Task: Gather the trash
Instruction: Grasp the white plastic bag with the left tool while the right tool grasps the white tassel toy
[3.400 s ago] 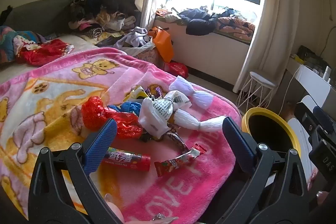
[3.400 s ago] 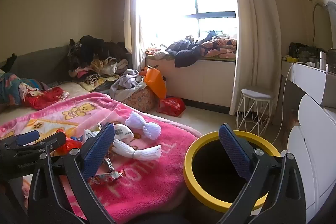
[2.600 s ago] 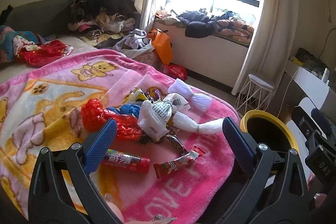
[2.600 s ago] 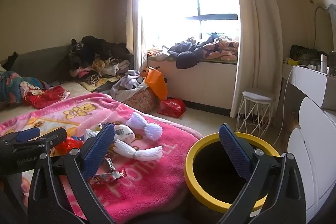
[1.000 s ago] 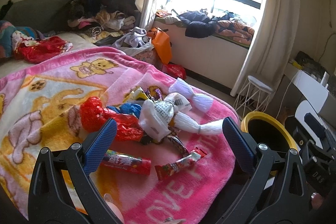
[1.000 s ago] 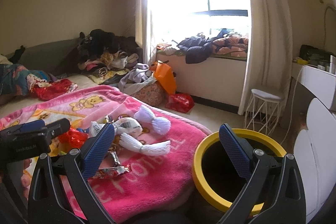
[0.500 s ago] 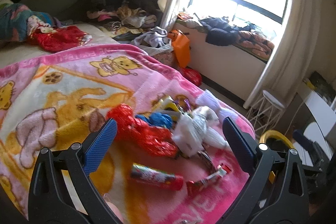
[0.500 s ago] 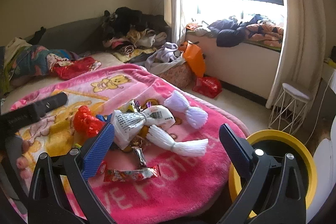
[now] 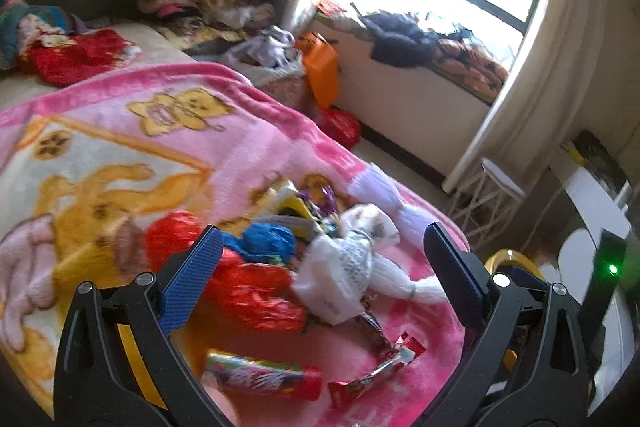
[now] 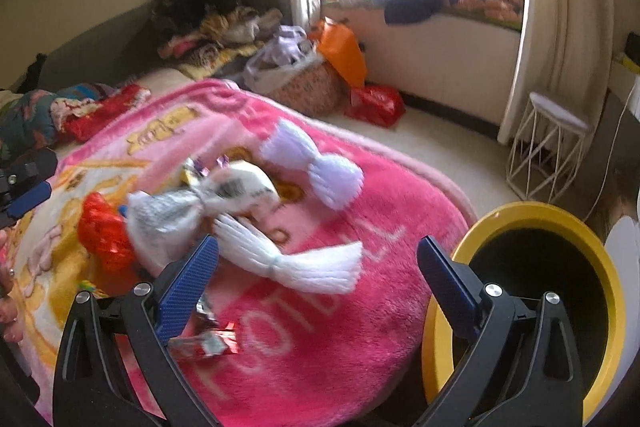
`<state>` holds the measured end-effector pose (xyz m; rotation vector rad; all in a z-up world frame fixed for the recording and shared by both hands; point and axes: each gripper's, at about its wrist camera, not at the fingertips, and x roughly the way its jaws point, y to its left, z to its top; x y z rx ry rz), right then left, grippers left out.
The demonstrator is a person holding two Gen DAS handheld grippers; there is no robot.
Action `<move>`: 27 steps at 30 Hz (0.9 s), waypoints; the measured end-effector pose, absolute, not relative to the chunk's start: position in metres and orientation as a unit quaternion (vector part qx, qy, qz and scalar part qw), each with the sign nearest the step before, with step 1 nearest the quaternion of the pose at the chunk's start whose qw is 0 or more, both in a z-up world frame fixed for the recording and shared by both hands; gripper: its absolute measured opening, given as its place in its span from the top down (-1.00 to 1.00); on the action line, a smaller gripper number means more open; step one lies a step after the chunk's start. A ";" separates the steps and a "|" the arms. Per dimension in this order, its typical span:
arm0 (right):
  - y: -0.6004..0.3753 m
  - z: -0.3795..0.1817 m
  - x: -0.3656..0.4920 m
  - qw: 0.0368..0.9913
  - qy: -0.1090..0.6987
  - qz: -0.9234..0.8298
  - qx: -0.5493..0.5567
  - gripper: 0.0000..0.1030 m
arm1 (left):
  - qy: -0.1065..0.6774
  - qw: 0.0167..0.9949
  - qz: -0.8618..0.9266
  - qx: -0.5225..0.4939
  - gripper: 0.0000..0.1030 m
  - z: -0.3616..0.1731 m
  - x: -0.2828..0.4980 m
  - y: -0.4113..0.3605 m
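Trash (image 9: pixel 280 291) seemingly ungrasped; jaws apart.

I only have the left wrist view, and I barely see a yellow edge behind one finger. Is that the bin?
Observer: Yes. The right wrist view shows a round yellow-rimmed bin right beside the pink fleece blanket.
Operator: Anything inside it?
Observer: Its mouth is uncovered, but the inside is too dark to tell.
Operator: Is the right gripper carrying something?
Observer: No. The right gripper is open and empty, pointed at the white fringed bundle.
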<state>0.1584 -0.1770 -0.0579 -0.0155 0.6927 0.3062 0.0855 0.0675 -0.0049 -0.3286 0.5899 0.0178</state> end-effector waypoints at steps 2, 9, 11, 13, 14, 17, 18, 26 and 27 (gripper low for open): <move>-0.180 -0.068 0.171 0.920 0.364 0.146 0.000 -0.70 | 0.303 0.940 -0.001 -0.156 -0.80 -0.011 0.095 0.061; -0.174 -0.096 0.199 0.892 0.426 0.149 0.002 -0.40 | 0.357 0.924 -0.008 -0.139 -0.77 -0.043 0.126 0.049; -0.172 -0.105 0.204 0.884 0.441 0.154 -0.001 -0.26 | 0.367 0.919 -0.004 -0.142 -0.73 -0.050 0.129 0.050; -0.172 -0.110 0.206 0.878 0.451 0.157 0.007 -0.08 | 0.380 0.914 -0.003 -0.144 -0.65 -0.058 0.133 0.050; -0.172 -0.114 0.206 0.876 0.456 0.158 0.010 0.06 | 0.385 0.912 -0.001 -0.143 -0.54 -0.060 0.134 0.049; -0.173 -0.114 0.202 0.875 0.457 0.161 0.015 0.45 | 0.399 0.905 0.001 -0.144 -0.32 -0.066 0.137 0.048; -0.173 -0.113 0.201 0.875 0.455 0.162 0.016 0.59 | 0.403 0.904 0.001 -0.143 -0.28 -0.068 0.138 0.046; -0.189 -0.093 0.181 0.889 0.426 0.167 0.030 0.75 | 0.406 0.904 0.003 -0.135 0.34 -0.067 0.137 0.035; -0.191 -0.090 0.179 0.890 0.423 0.168 0.031 0.75 | 0.402 0.906 0.003 -0.131 0.37 -0.064 0.136 0.033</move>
